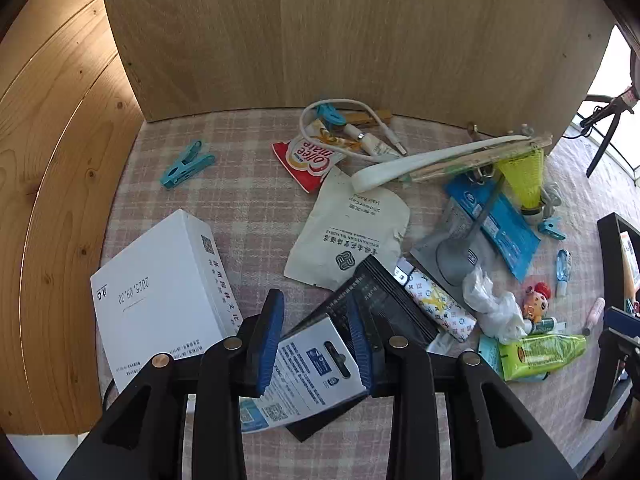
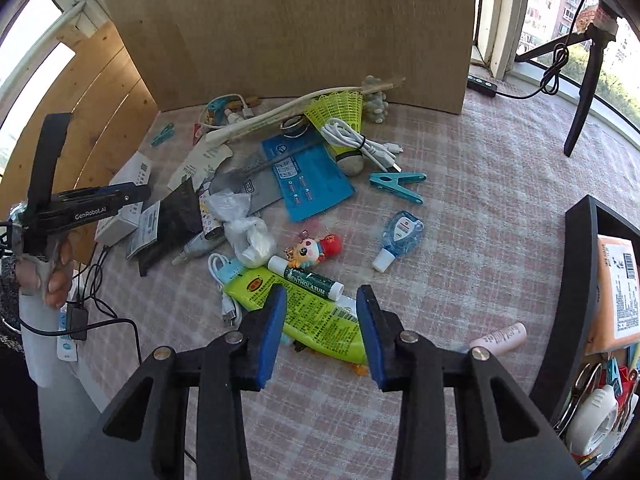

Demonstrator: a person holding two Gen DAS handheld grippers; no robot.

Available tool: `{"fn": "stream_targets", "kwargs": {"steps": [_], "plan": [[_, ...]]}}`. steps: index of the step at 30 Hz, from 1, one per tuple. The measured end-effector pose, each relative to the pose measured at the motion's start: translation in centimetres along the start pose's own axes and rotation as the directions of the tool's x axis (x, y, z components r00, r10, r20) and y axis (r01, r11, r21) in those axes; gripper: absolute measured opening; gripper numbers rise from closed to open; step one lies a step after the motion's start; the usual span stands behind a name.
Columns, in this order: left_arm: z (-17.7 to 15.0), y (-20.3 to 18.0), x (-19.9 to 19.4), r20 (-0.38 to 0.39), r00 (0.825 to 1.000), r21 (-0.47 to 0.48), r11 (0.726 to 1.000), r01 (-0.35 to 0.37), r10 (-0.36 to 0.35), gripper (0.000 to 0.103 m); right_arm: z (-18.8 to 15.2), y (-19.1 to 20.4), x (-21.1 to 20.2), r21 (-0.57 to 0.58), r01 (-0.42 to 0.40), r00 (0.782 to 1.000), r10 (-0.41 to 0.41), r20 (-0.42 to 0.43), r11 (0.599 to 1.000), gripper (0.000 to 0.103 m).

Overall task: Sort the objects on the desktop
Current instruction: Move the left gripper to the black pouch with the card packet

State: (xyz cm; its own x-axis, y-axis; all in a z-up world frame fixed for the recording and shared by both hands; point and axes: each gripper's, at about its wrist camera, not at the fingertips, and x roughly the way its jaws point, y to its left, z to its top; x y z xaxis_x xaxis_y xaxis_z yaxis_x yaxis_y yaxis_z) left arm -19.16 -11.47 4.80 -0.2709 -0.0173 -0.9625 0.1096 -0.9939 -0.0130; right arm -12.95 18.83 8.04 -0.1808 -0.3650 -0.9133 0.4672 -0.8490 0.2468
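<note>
Many small objects lie scattered on a pink checked tablecloth (image 2: 480,208). My left gripper (image 1: 316,340) is open, its blue pads on either side of a white and blue printed card (image 1: 304,380) that lies on a black packet (image 1: 384,300). A white box (image 1: 160,292) lies just left of it. My right gripper (image 2: 322,328) is open above a green tube (image 2: 316,320), with a Mentholatum lip balm (image 2: 308,278) just beyond. The left gripper also shows in the right wrist view (image 2: 136,196), at the left.
A black organiser box (image 2: 580,280) with items inside stands at the right. A wooden board (image 2: 280,28) stands behind the pile. Nearby lie a yellow shuttlecock (image 2: 340,110), teal clothes peg (image 2: 396,186), blue packet (image 2: 308,180), doll keychain (image 2: 312,250), white cables and a correction tape (image 2: 400,236).
</note>
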Motion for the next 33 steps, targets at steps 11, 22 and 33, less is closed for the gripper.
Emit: {"fn": "stream_targets", "kwargs": {"steps": [11, 22, 33], "plan": [[-1.1, 0.1, 4.2, -0.140, 0.990, 0.041, 0.999, 0.032, -0.026, 0.014, -0.5, -1.4, 2.5, 0.077, -0.008, 0.999, 0.012, -0.046, 0.997, 0.036], [-12.1, -4.7, 0.7, -0.228, 0.955, 0.173, 0.958, 0.229, -0.187, 0.014, -3.9, -0.7, 1.0, 0.064, 0.002, 1.000, 0.000, -0.031, 0.998, 0.036], [-18.9, 1.4, -7.6, 0.001, 0.970, -0.020, 0.970, 0.243, -0.243, 0.020, -5.8, 3.5, 1.4, -0.042, -0.023, 0.999, 0.021, -0.046, 0.999, 0.036]]}}
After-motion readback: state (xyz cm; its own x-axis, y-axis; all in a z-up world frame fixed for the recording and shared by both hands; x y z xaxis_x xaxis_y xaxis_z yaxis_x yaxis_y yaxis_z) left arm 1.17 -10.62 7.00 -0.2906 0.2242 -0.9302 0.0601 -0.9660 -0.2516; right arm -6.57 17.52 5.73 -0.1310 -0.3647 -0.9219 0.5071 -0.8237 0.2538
